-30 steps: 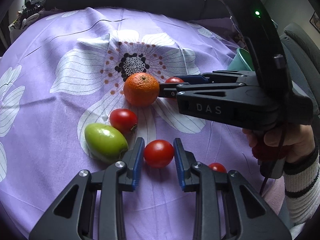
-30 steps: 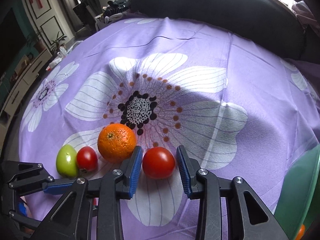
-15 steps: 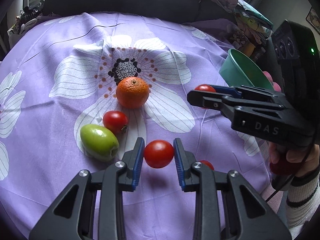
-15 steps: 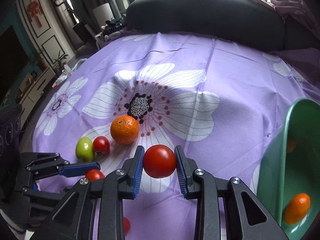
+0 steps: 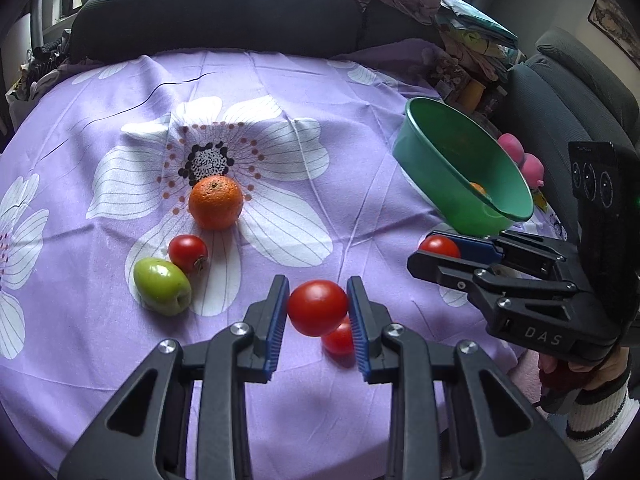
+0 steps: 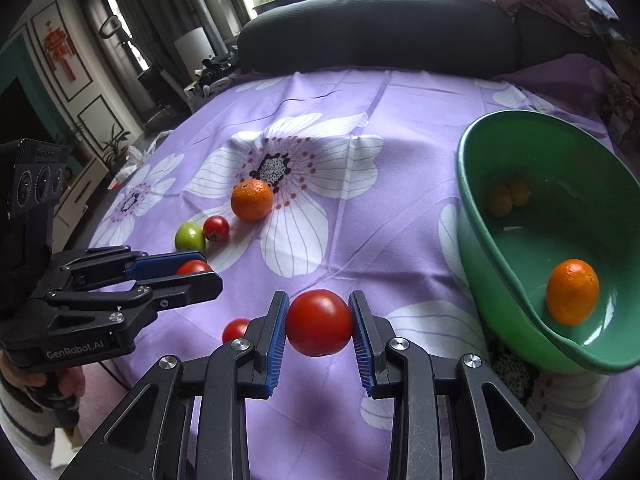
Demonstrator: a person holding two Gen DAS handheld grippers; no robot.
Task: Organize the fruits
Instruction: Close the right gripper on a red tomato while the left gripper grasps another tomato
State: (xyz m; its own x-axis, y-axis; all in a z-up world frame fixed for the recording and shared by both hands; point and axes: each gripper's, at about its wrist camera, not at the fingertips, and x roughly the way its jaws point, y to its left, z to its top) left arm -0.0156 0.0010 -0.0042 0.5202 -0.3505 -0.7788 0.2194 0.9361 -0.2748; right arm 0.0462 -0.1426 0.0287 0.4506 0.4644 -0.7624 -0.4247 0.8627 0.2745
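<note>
Two grippers: each clamped on a red tomato
Left gripper (image 5: 318,312): grips tomato (image 5: 317,307)
Right gripper (image 6: 319,322): grips second tomato (image 6: 319,322)
Green bowl (image 6: 480,240): right edge of cloth (image 6: 400,92)

orange (image 6: 572,292) in bowl (image 6: 472,216), bowl right of tablecloth (image 6: 352,92)

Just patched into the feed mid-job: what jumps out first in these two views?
Each gripper is clamped on a red tomato: the left gripper and the right gripper, both lifted above the purple flowered cloth. To the right, a tilted green bowl already holds an orange.
</note>
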